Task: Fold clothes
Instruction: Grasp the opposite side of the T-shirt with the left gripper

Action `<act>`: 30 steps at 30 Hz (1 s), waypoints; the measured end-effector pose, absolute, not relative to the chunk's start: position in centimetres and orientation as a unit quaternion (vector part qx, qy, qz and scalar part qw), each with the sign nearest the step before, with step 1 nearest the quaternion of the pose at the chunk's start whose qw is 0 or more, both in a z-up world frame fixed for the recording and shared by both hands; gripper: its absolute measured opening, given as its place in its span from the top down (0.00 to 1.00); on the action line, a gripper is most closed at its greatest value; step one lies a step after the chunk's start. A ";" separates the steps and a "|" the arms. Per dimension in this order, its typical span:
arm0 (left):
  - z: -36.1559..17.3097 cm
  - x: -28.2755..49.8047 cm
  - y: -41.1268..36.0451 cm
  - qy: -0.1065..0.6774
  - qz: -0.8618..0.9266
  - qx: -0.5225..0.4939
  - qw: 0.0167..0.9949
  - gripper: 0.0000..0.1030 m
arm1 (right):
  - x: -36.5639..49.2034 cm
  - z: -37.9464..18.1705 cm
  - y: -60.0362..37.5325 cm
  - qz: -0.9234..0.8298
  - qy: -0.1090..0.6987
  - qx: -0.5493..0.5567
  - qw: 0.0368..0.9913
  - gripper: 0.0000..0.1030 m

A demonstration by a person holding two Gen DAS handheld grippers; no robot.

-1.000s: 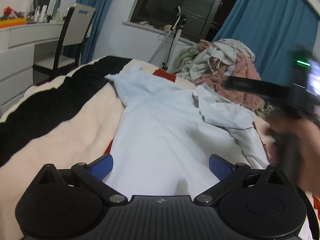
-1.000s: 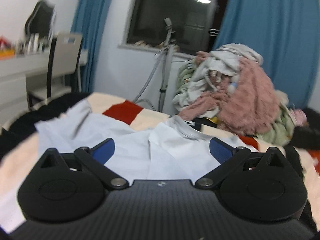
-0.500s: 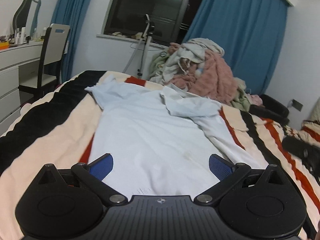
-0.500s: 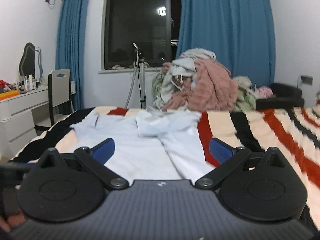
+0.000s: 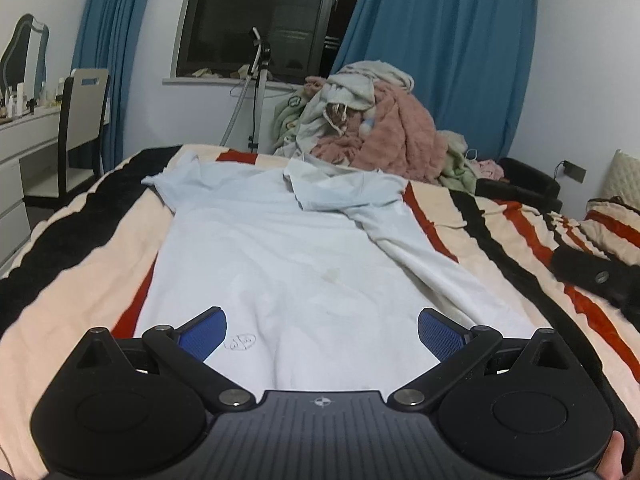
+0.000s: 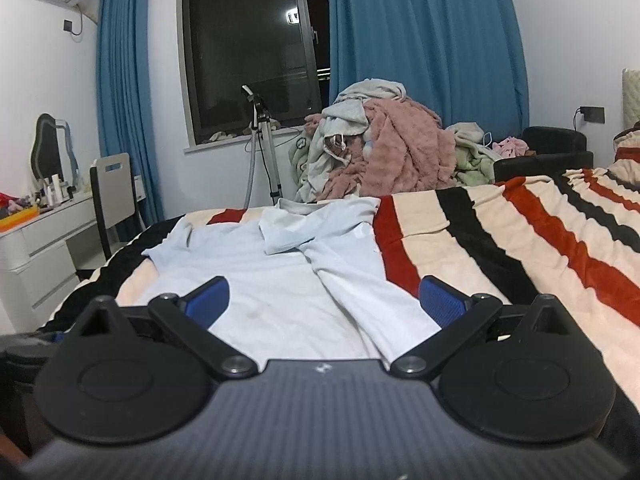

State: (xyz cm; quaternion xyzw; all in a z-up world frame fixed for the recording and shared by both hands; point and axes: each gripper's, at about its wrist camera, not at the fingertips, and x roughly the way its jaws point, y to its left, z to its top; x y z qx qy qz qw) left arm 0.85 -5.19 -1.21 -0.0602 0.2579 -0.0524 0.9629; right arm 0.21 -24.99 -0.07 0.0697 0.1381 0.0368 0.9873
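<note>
A pale blue shirt lies spread flat on the striped bed blanket, hem towards me. Its right sleeve is folded over the chest and its right side edge is turned inward. The left sleeve lies out flat at the far left. My left gripper is open and empty over the hem. My right gripper is open and empty over the shirt's near right part. The right gripper's body shows at the right edge of the left wrist view.
A heap of clothes with a pink fleece stands at the far end of the bed. A tripod stand stands by the window. A chair and white dresser are at the left.
Both grippers have pulled back from the collar end to the hem end of the shirt. The right gripper has left the folded sleeve. The shirt lies as it did half a second ago.
</note>
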 end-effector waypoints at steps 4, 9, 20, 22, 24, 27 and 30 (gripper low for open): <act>-2.1 1.6 -5.3 0.274 -0.056 -0.060 0.958 0.01 | 0.1 0.5 -25.9 0.031 0.132 0.080 0.987 0.00; -3.1 2.1 -7.1 0.287 -0.078 -0.036 0.954 0.04 | 0.2 1.4 -27.8 0.015 0.126 0.104 0.986 0.00; -5.1 4.2 -18.9 0.327 -0.220 0.001 0.919 0.33 | 0.6 1.9 -38.5 -0.127 0.100 0.214 0.963 0.00; -5.5 4.5 -22.0 0.324 -0.252 0.006 0.912 0.35 | 0.6 1.3 -40.5 -0.149 0.095 0.246 0.953 0.00; -5.9 4.9 -25.1 0.321 -0.283 0.010 0.904 0.35 | 0.6 0.7 -42.1 -0.169 0.093 0.266 0.944 0.00; -6.8 5.3 -29.5 0.315 -0.330 0.031 0.889 0.35 | 0.4 -0.4 -43.3 -0.197 0.096 0.269 0.938 0.00; -8.9 6.0 -33.2 0.325 -0.344 0.065 0.879 0.36 | 0.3 -1.3 -44.1 -0.206 0.092 0.276 0.934 0.00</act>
